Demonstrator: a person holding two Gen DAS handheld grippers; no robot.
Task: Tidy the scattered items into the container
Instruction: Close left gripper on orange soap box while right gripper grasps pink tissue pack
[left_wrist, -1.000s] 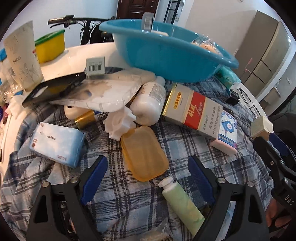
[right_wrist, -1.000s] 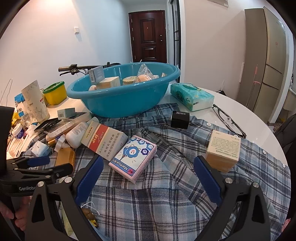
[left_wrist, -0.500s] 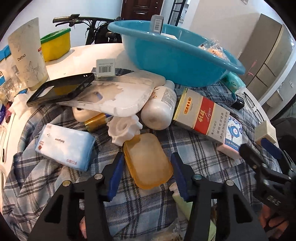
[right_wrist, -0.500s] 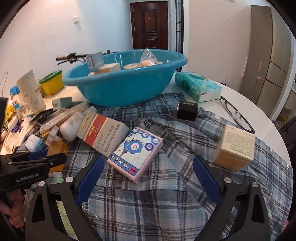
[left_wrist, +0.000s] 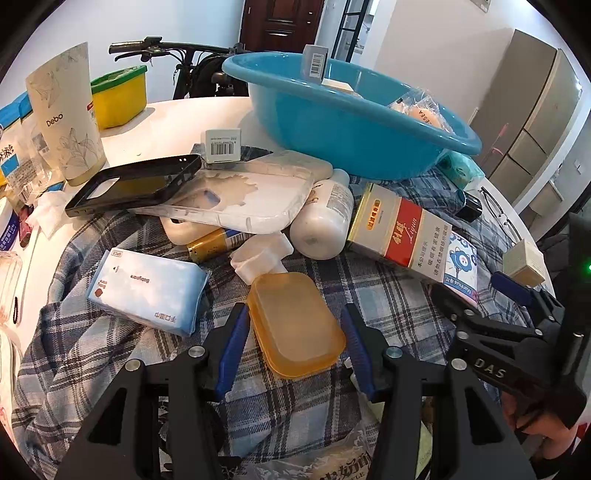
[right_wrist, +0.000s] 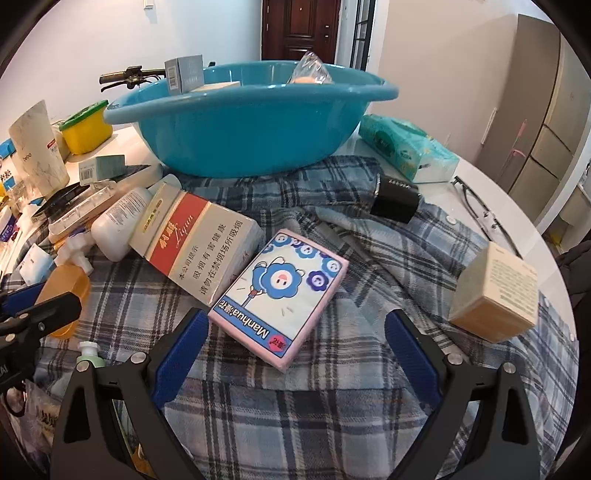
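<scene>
On plaid cloth, left gripper clamps amber soap box (lengthwise away); right gripper gapes.

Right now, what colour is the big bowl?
The basin is bright blue, clearest in the right wrist view.

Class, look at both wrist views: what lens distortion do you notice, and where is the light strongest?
Left wrist view: fisheye bending curves the blue basin and the cabinet, with black corners around the image; the white tabletop glares. Right wrist view: same curved edges; daylight brightens the table edge by the glasses; print on the pink pack stays sharp.
</scene>
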